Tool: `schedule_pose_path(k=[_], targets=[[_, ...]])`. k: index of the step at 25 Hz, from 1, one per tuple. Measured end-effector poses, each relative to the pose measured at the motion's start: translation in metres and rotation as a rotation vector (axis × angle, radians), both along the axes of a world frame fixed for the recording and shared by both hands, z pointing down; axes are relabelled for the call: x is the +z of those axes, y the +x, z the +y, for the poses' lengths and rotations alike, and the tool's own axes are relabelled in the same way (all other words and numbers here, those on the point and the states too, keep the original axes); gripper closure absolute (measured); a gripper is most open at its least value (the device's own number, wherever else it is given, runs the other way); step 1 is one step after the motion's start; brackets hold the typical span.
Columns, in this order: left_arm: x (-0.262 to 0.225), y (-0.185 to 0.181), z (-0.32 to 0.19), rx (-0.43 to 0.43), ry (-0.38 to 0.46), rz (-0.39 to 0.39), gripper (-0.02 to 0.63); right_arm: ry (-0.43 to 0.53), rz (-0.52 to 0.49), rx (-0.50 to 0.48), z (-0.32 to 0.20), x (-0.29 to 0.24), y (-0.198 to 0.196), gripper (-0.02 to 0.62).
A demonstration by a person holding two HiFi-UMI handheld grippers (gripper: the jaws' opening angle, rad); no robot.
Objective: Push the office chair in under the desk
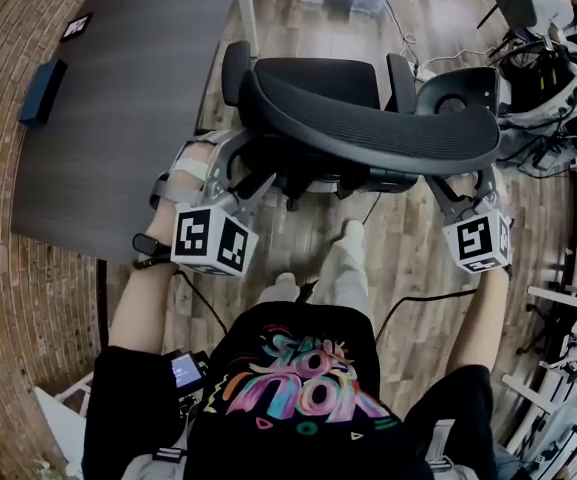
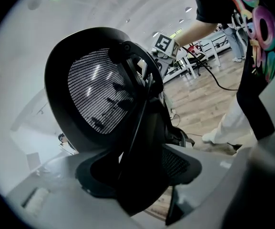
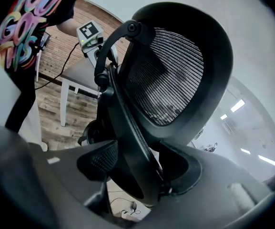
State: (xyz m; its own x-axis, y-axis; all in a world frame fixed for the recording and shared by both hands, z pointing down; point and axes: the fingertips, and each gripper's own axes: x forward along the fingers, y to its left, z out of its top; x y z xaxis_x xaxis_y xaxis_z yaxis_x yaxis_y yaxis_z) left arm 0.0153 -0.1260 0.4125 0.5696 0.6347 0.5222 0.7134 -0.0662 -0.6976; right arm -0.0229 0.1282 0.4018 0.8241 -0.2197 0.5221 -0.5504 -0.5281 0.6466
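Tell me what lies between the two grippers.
The office chair's backrest fills it, in the head view; left gripper and right gripper each clamp one edge.

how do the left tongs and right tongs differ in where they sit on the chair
The left tongs clamp the left edge of the backrest of the office chair; the right tongs clamp its right edge. The left tongs sit close beside the desk; the right tongs are over wood floor, away from the desk. Shared: both are shut on the backrest frame.
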Motion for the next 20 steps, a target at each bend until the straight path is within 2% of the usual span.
schedule_pose_path(k=[7, 14, 20], targets=[[0.005, 0.005, 0.036, -0.102, -0.007, -0.005, 0.333, 0.01, 0.0, -0.071, 0.039, 0.011, 0.026, 0.325], [0.005, 0.028, 0.069, -0.291, -0.014, -0.006, 0.333, 0.031, -0.016, -0.219, 0.072, 0.009, 0.082, 0.327], [0.008, 0.048, 0.092, -0.386, 0.001, 0.033, 0.333, 0.04, 0.021, -0.353, 0.093, 0.01, 0.131, 0.327]])
